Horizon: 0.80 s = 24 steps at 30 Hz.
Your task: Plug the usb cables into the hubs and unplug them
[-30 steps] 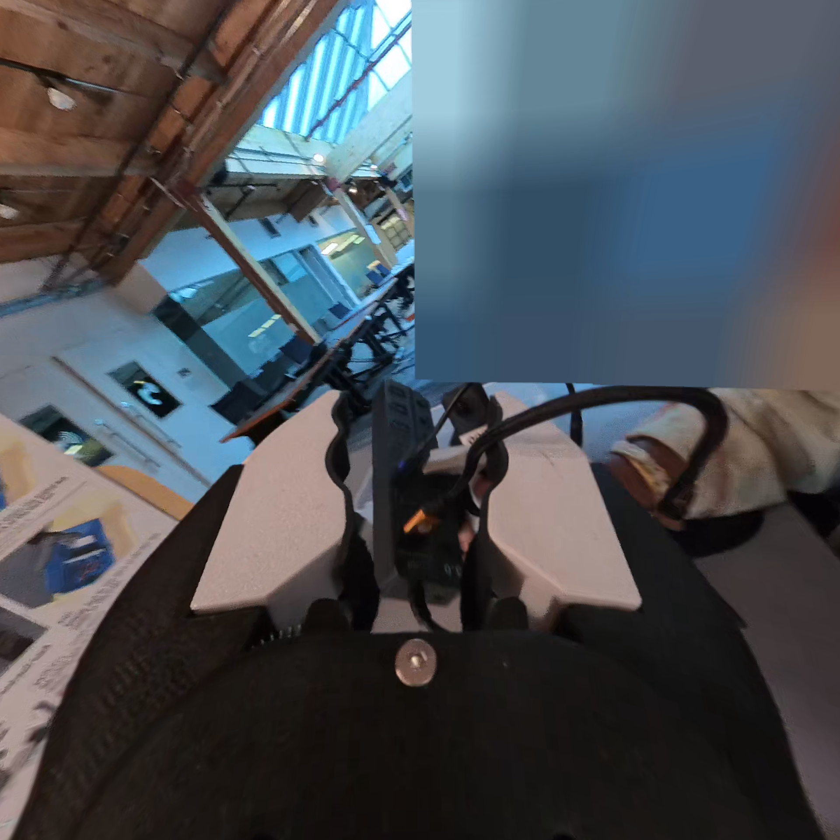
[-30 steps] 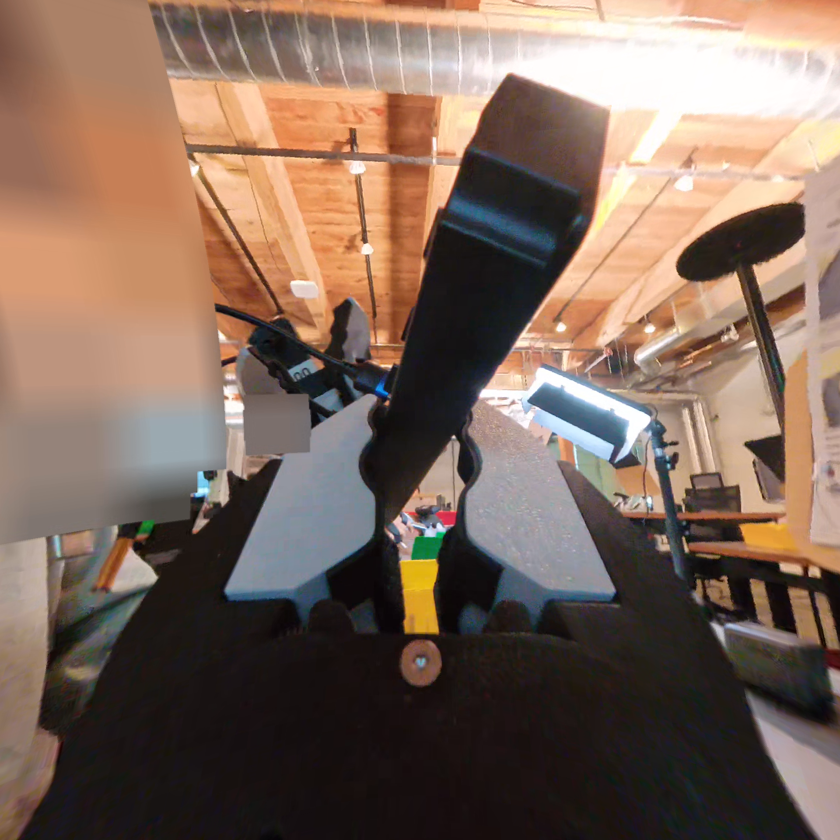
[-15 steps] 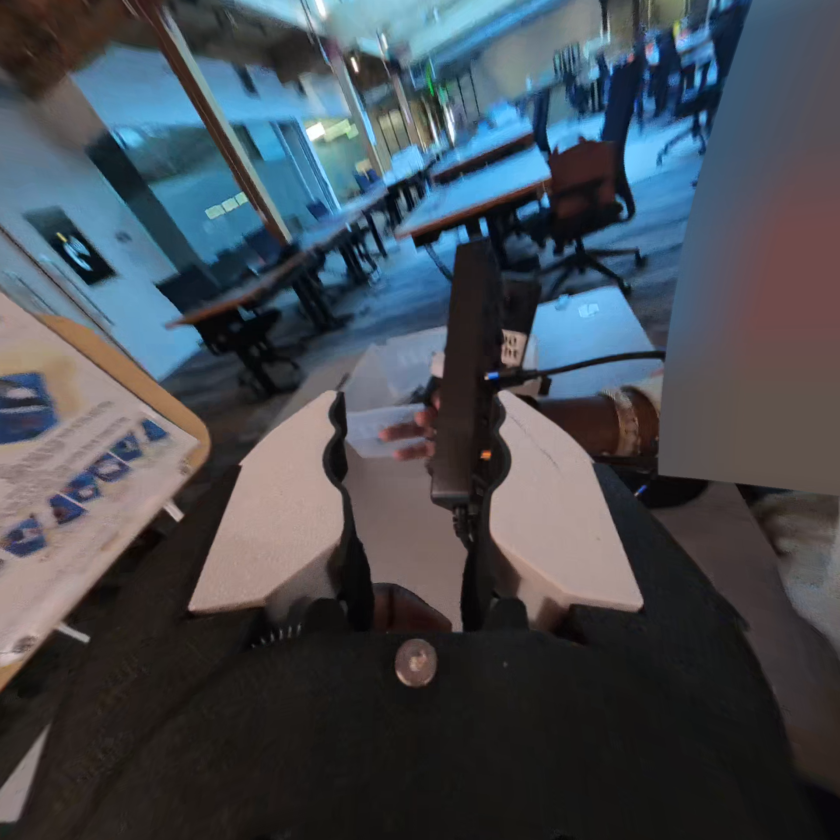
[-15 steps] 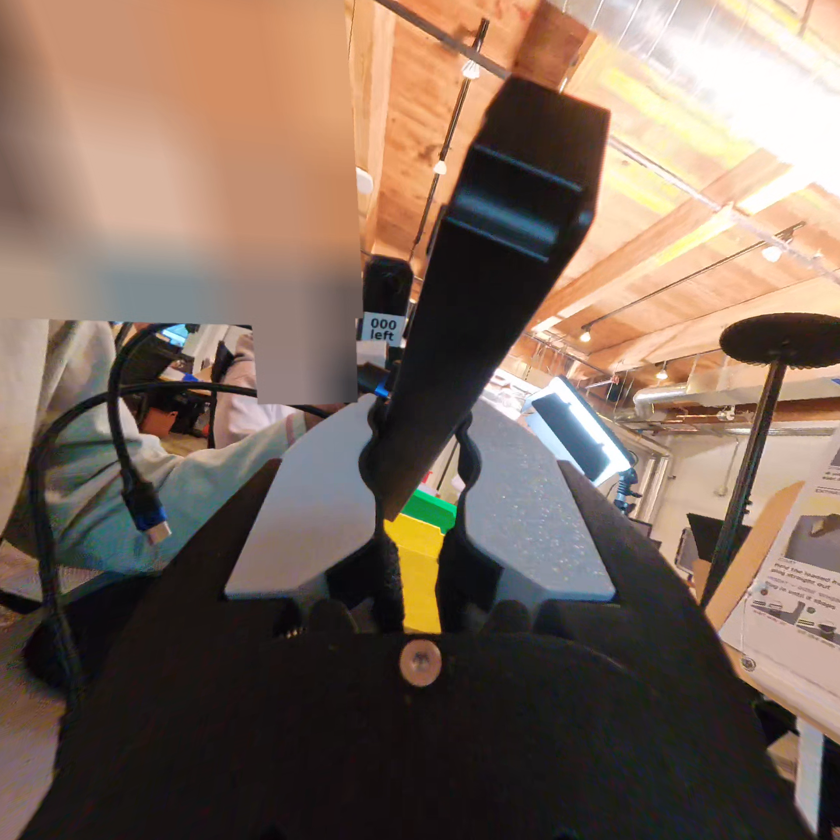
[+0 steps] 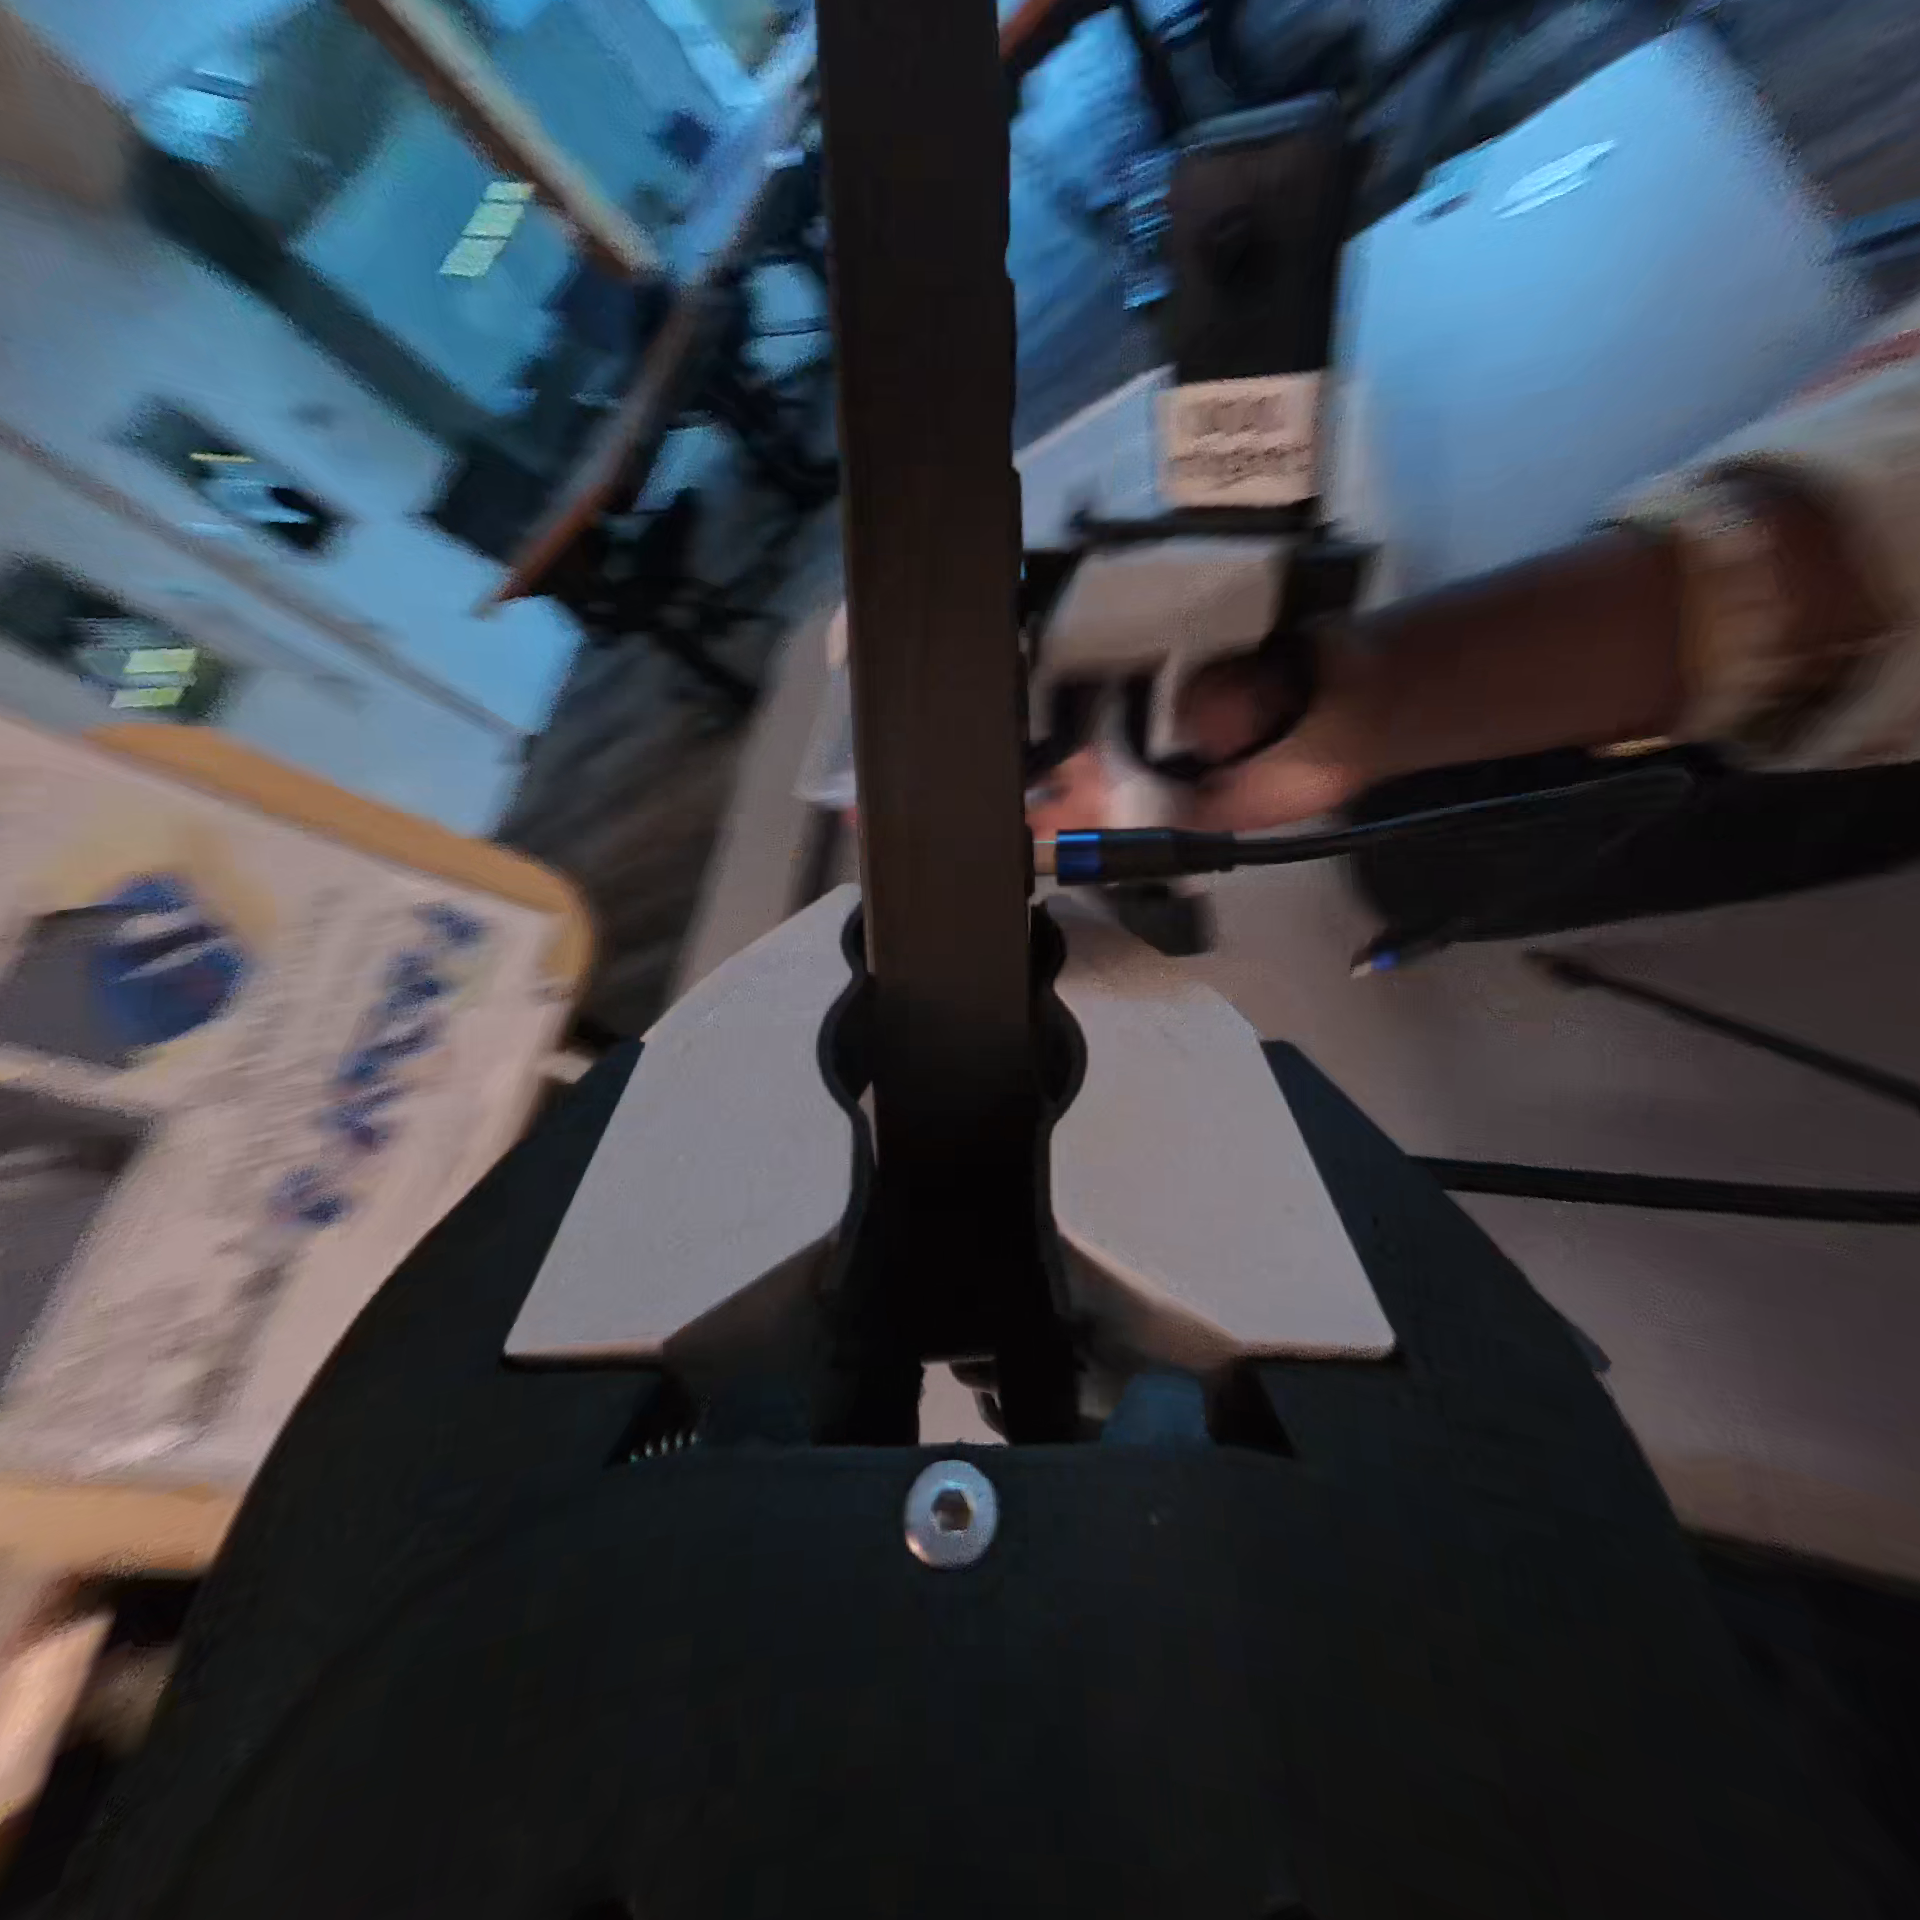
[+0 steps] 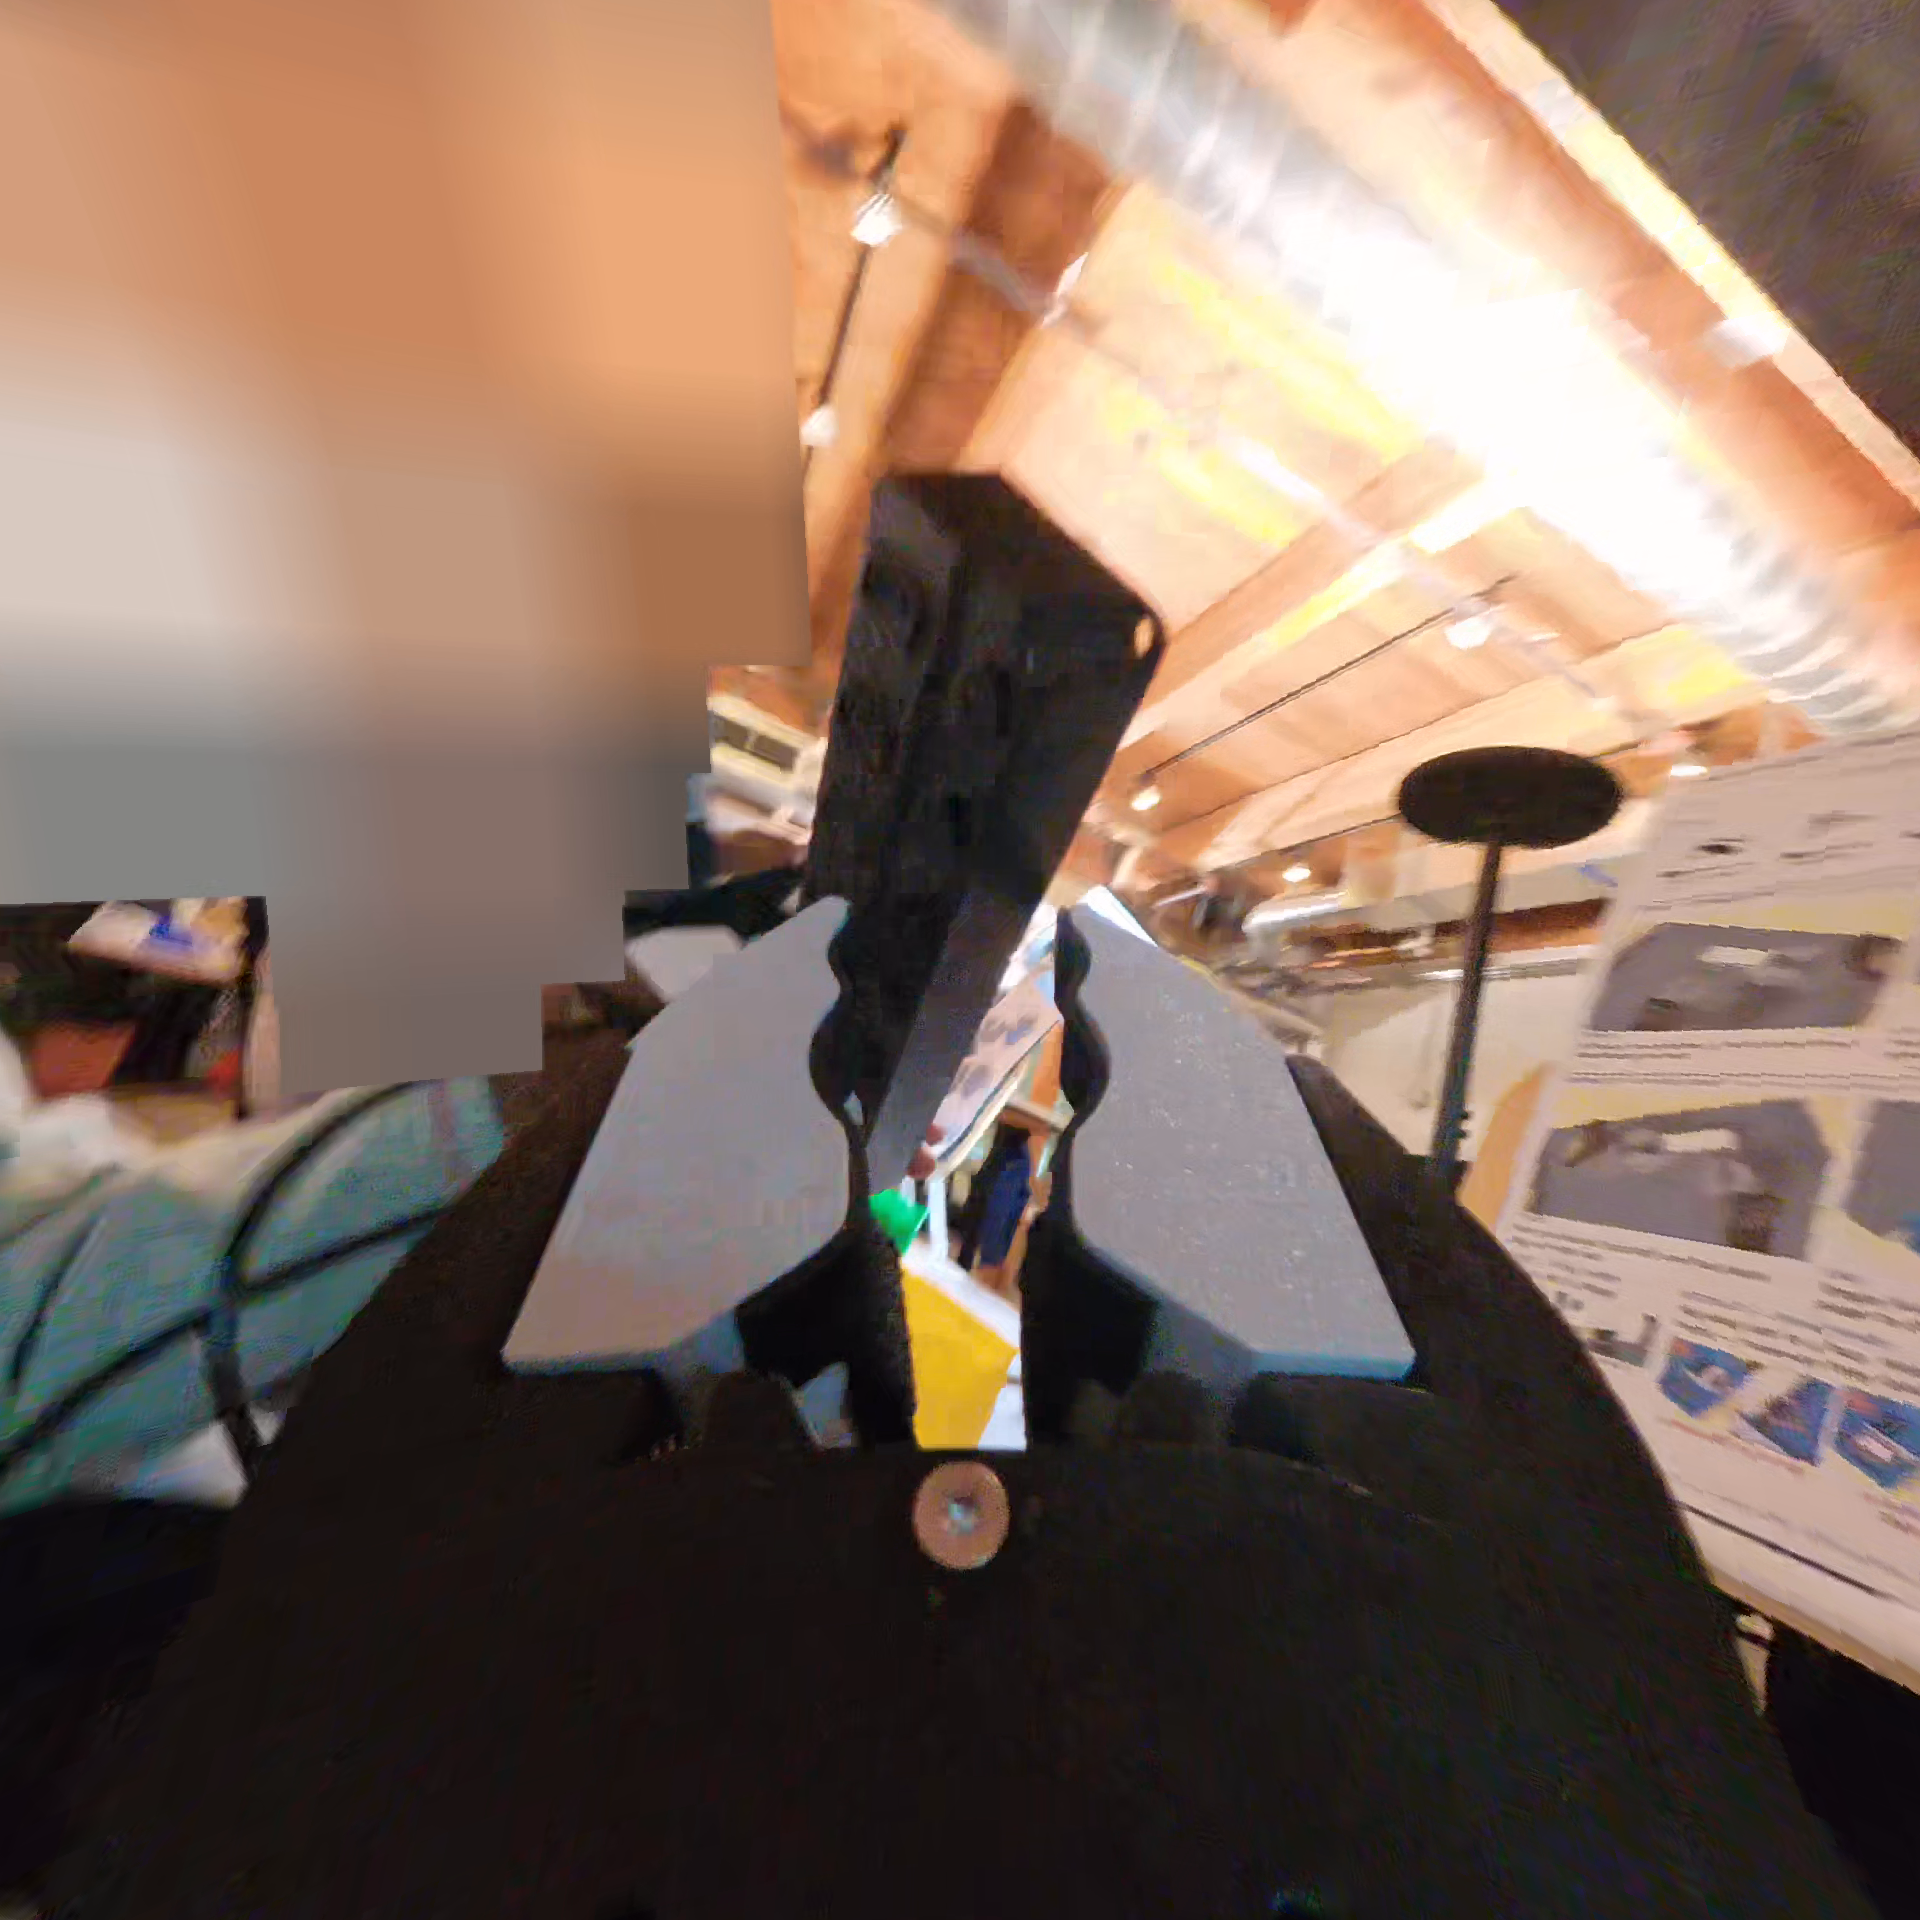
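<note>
In the left wrist view my left gripper [image 5: 945, 935] is shut on a long dark USB hub [image 5: 920, 520] that runs up out of the frame. A black cable's blue-ringed plug [image 5: 1117, 857] sits in the hub's right side just above my fingertips. My right gripper [image 5: 1164, 623], in a person's hand, shows behind the hub to the right. In the right wrist view my right gripper [image 6: 951, 935] has its fingers spread. A black hub [image 6: 966, 727] stands between them, leaning on the left finger with a gap to the right finger.
A second loose plug [image 5: 1382, 956] and a black cable [image 5: 1662, 1205] lie on the grey table [image 5: 1558, 1351]. A poster board [image 5: 260, 1039] stands at the left. The right wrist view shows a poster [image 6: 1714, 1143], a black round-topped stand [image 6: 1507, 800] and cables over a sleeve [image 6: 260, 1195].
My left gripper has closed on the hub, which was loose between its fingers half a second ago. My right gripper's fingers have spread apart from the hub. Both views have swung.
</note>
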Each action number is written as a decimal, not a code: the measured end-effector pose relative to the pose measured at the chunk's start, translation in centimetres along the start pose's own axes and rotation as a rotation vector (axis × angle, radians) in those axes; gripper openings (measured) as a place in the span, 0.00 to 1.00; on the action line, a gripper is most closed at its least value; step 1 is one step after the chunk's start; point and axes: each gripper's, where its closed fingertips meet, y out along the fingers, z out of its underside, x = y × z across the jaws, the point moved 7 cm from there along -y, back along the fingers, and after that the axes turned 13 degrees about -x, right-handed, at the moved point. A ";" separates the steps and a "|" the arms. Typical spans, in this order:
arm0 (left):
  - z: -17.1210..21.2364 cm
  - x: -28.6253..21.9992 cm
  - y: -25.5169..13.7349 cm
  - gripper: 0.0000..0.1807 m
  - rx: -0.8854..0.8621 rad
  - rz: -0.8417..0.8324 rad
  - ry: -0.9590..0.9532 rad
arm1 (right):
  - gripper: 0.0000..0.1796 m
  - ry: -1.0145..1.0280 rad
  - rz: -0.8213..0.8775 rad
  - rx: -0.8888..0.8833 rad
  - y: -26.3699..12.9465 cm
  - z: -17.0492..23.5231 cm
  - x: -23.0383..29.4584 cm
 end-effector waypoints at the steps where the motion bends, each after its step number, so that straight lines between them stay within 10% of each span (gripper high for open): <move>1: 0.0 1.0 -0.4 0.15 0.040 -0.131 0.095 | 0.20 0.015 0.108 -0.051 -0.4 -0.6 -1.0; 6: -0.1 3.4 -1.5 0.15 0.123 -0.576 0.524 | 0.19 -0.027 0.230 0.148 -0.7 0.1 -1.8; 11: 0.6 2.2 0.7 0.15 0.145 -0.584 0.794 | 0.19 -0.053 0.198 0.273 1.1 2.3 0.5; 24: 0.9 1.3 2.2 0.15 0.087 -0.501 0.706 | 0.09 0.115 0.188 0.301 1.5 3.1 1.0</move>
